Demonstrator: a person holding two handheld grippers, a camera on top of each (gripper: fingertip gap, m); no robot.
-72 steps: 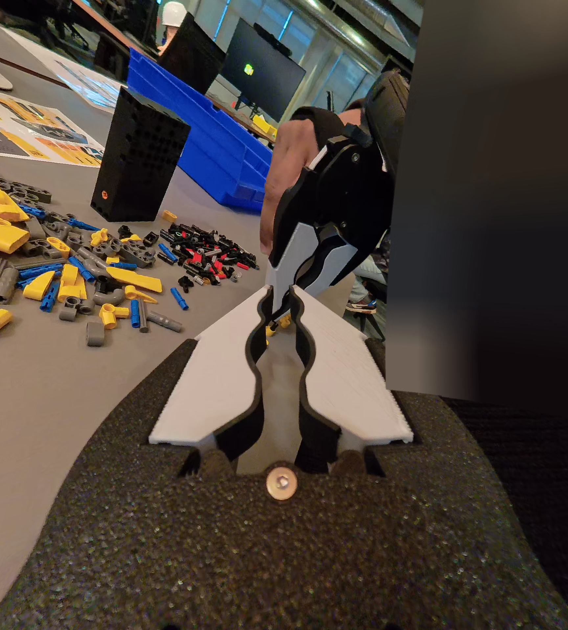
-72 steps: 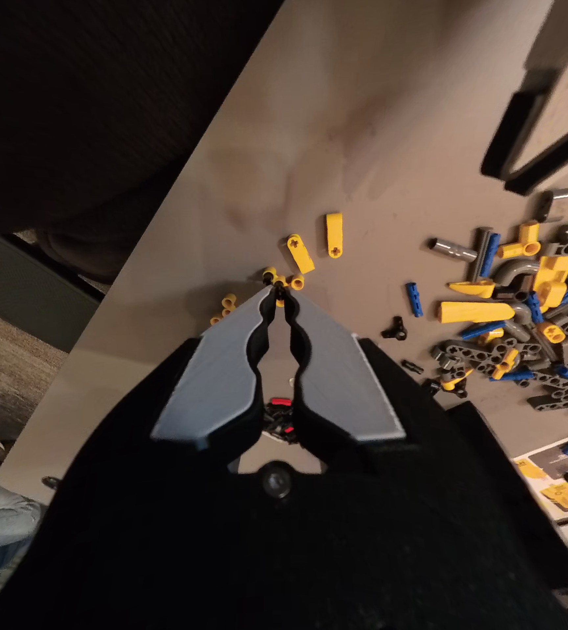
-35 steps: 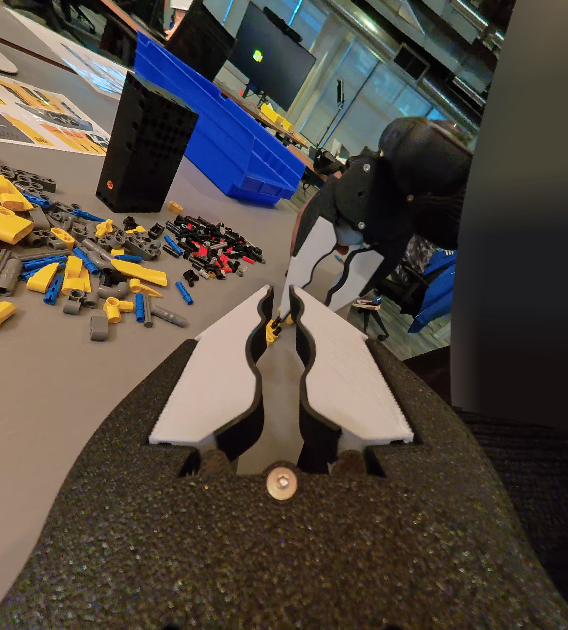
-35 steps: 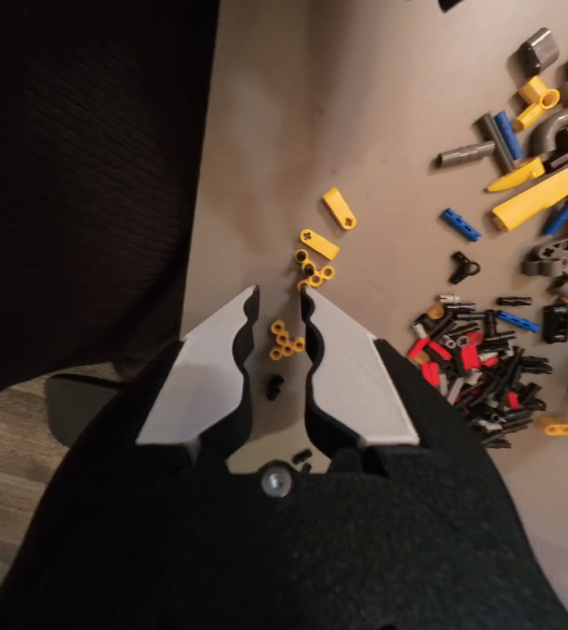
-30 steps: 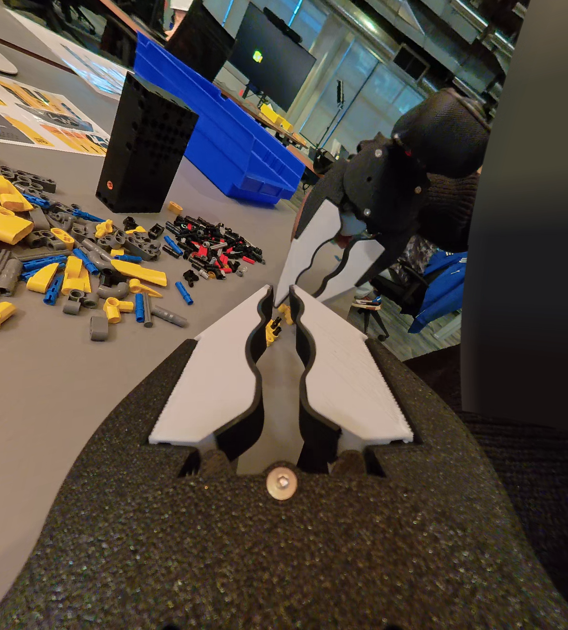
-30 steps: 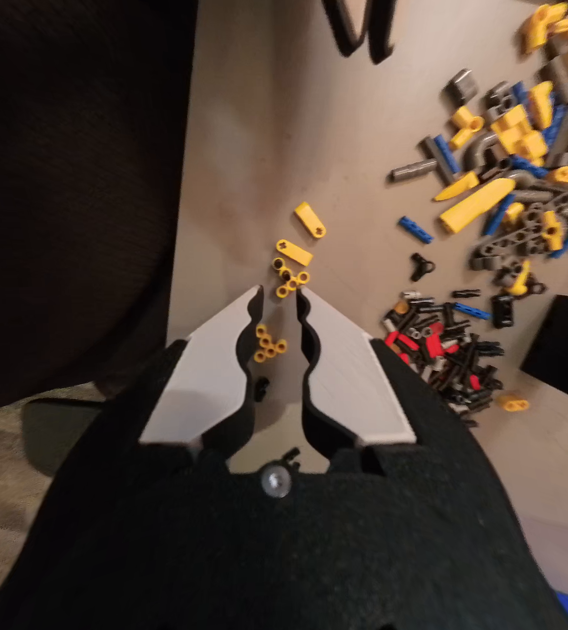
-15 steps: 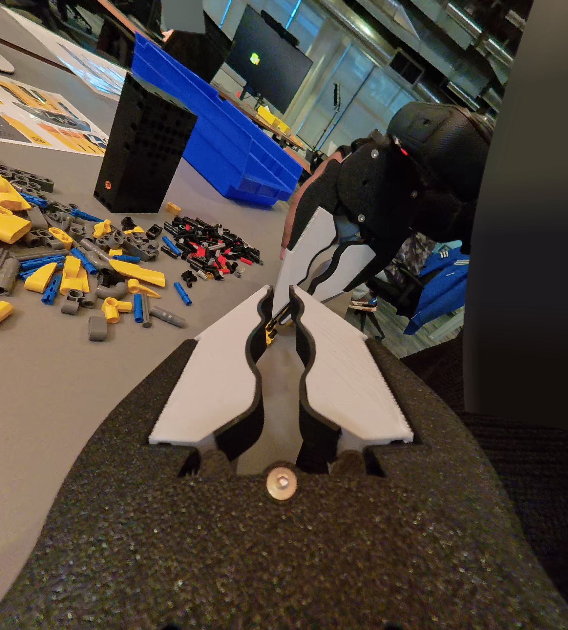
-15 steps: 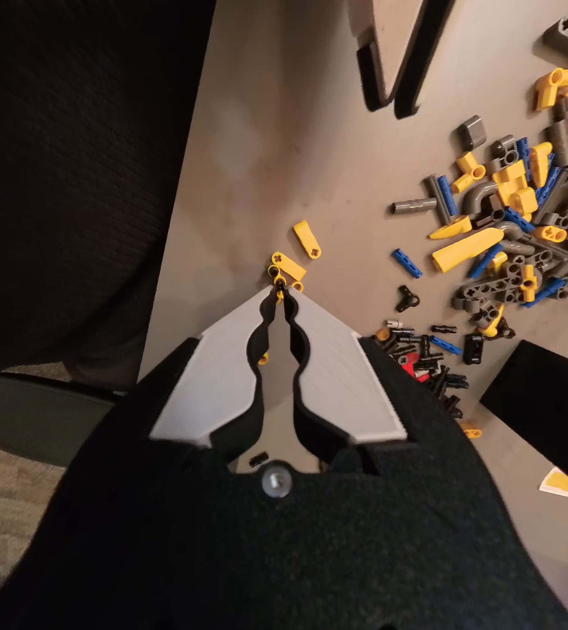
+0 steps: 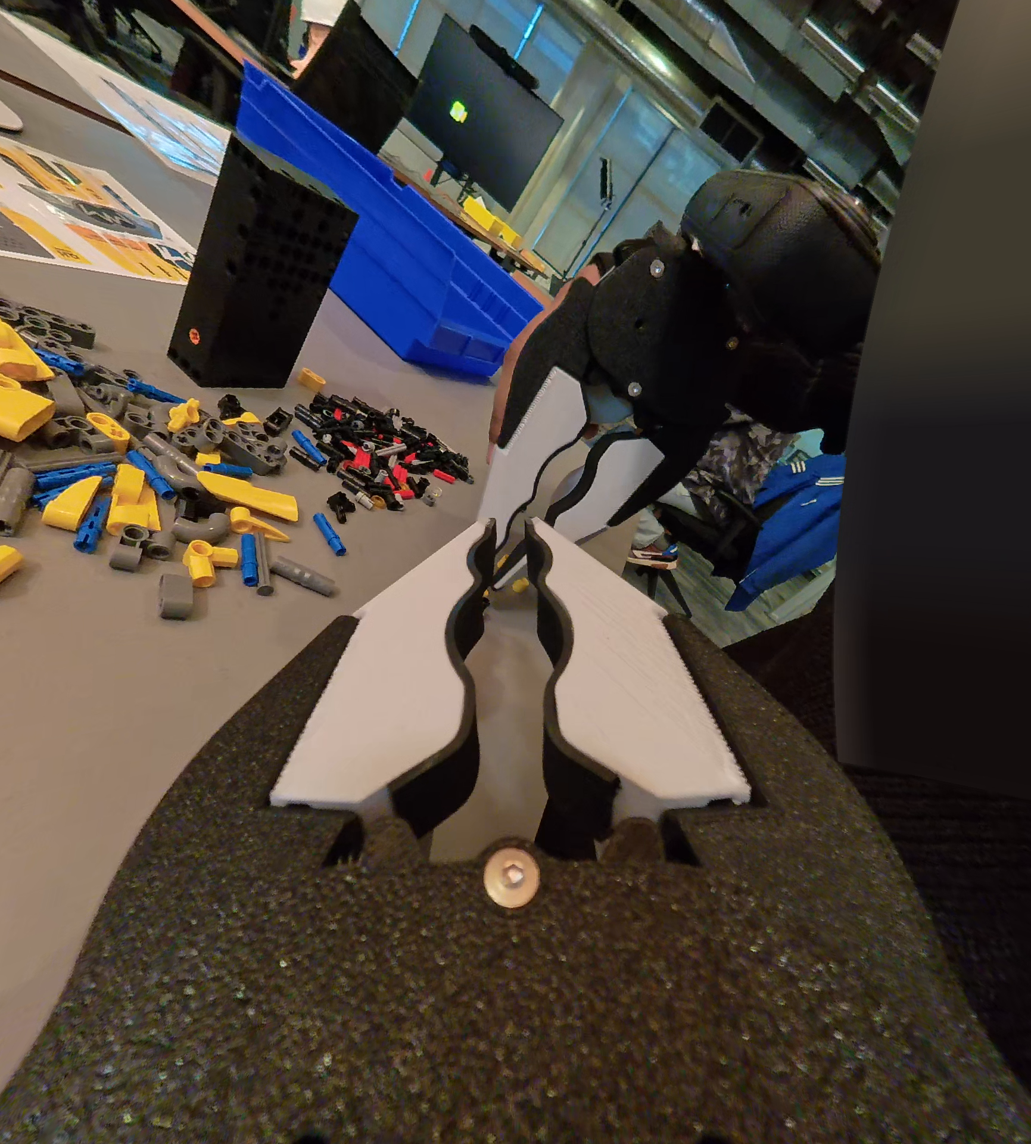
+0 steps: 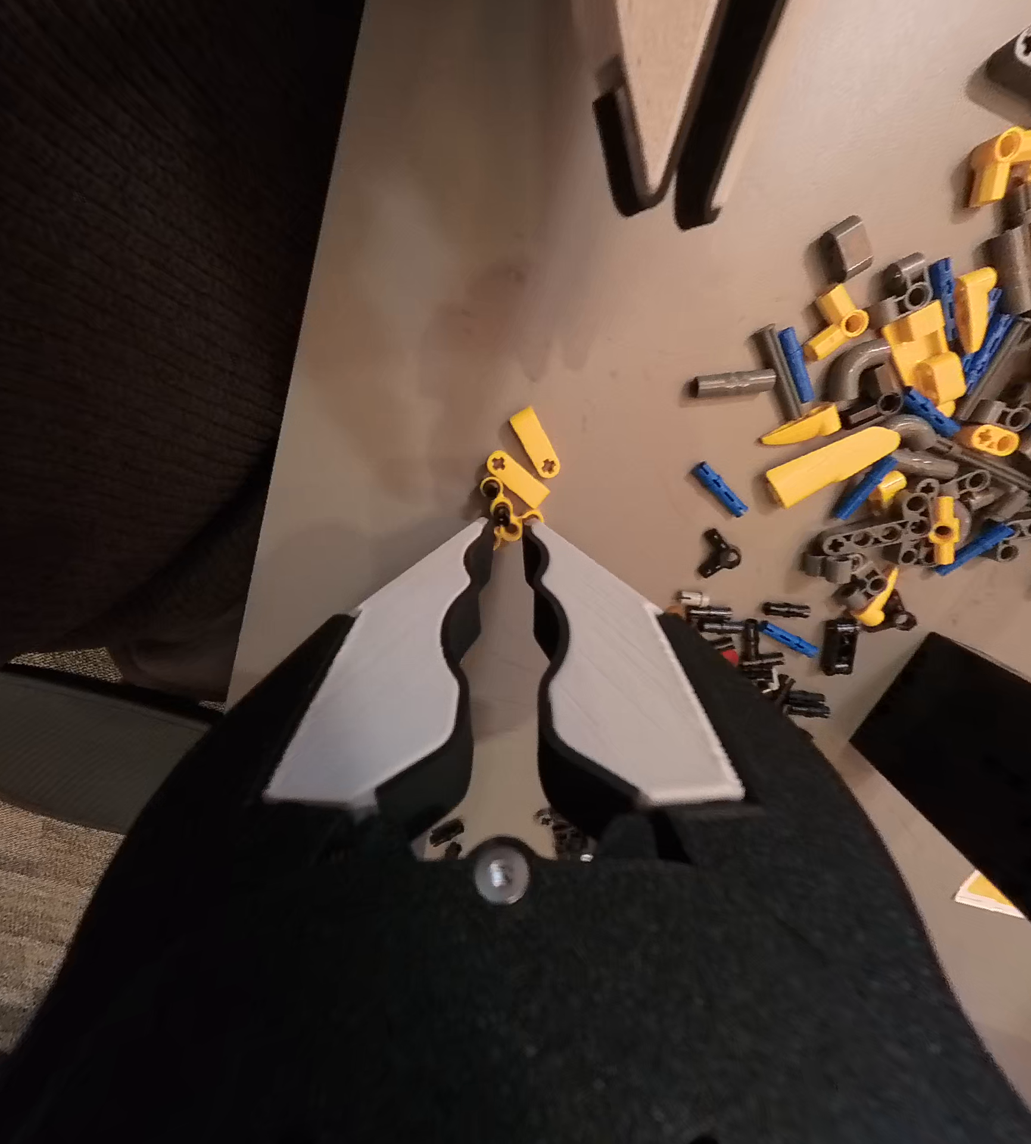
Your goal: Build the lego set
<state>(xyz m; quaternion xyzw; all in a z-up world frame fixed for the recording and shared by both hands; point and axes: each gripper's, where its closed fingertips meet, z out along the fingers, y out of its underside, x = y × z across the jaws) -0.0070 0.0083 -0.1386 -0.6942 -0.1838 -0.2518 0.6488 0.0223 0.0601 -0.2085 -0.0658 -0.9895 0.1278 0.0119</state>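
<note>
My right gripper [image 10: 506, 526] is down at the grey table [image 10: 500, 278] near its edge. It is shut on a small yellow connector [image 10: 508, 527] with a black pin in it. Two flat yellow pieces [image 10: 534, 442] lie just beyond its tips. It also shows in the left wrist view [image 9: 503, 576], tips down on the table right in front of my left gripper [image 9: 509, 532]. My left gripper rests low over the table. Its jaws are nearly together with nothing between them. It also shows at the top of the right wrist view [image 10: 667, 210].
A spread of yellow, grey and blue parts [image 9: 129, 483] lies to the left, with a heap of small black and red pins [image 9: 376, 452] beyond. A black perforated block [image 9: 259, 272], a blue bin [image 9: 395, 260] and printed sheets [image 9: 67, 216] stand farther back. A person's dark garment [image 10: 129, 309] borders the table edge. Some 9 centimeters of space lies between my two pairs of fingers. It is some 15 centimeters from my right tips to the black perforated block [image 9: 259, 272].
The right gripper, shut 2.4 s ago, opened and lifted off the yellow pieces. It then came back down and shut on the small yellow connector. The left gripper has stayed put.
</note>
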